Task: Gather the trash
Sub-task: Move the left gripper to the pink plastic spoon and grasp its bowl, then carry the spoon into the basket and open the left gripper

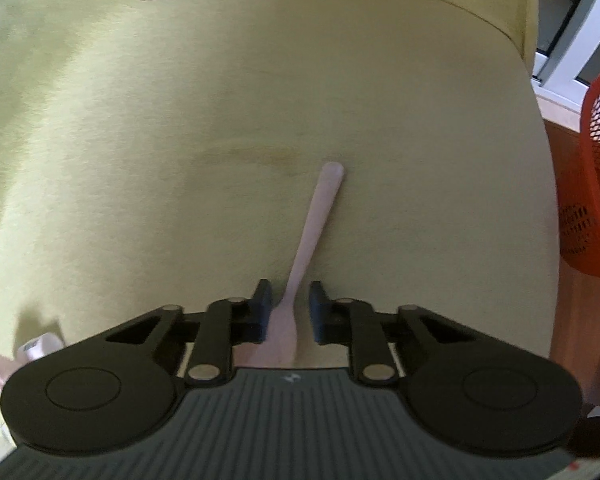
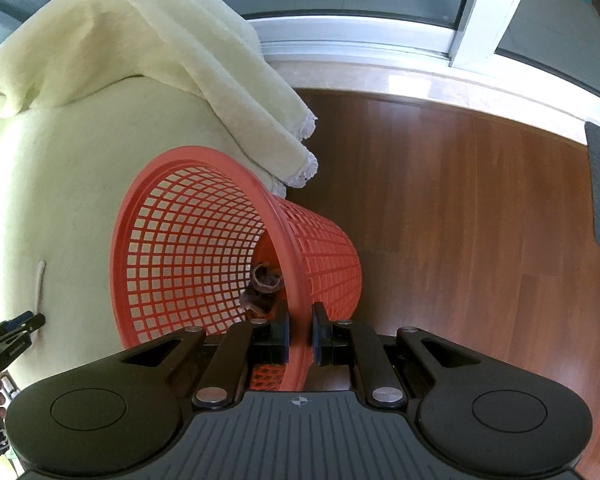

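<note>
We hold the left claw (image 1: pixel 290 308) spread over a pale yellow-green sofa seat (image 1: pixel 140 160), its two fingers either side of the broad end of a pink plastic spoon (image 1: pixel 312 232) without touching it. The spoon lies flat on the seat, handle pointing away from the claw, towards the seat's back edge. To the right of the spoon, past the seat's edge, stands an orange mesh basket (image 1: pixel 596 184).

Our right claw (image 2: pixel 300 338) is pressed together on the rim of that basket (image 2: pixel 188 240), one finger inside and one outside. The basket leans against the seat, above the wooden floor (image 2: pixel 460 220). In the basket's bottom lies a crumpled brown wrapper (image 2: pixel 264 284). A cream blanket (image 2: pixel 200 72) hangs over the seat just above the basket.
</note>
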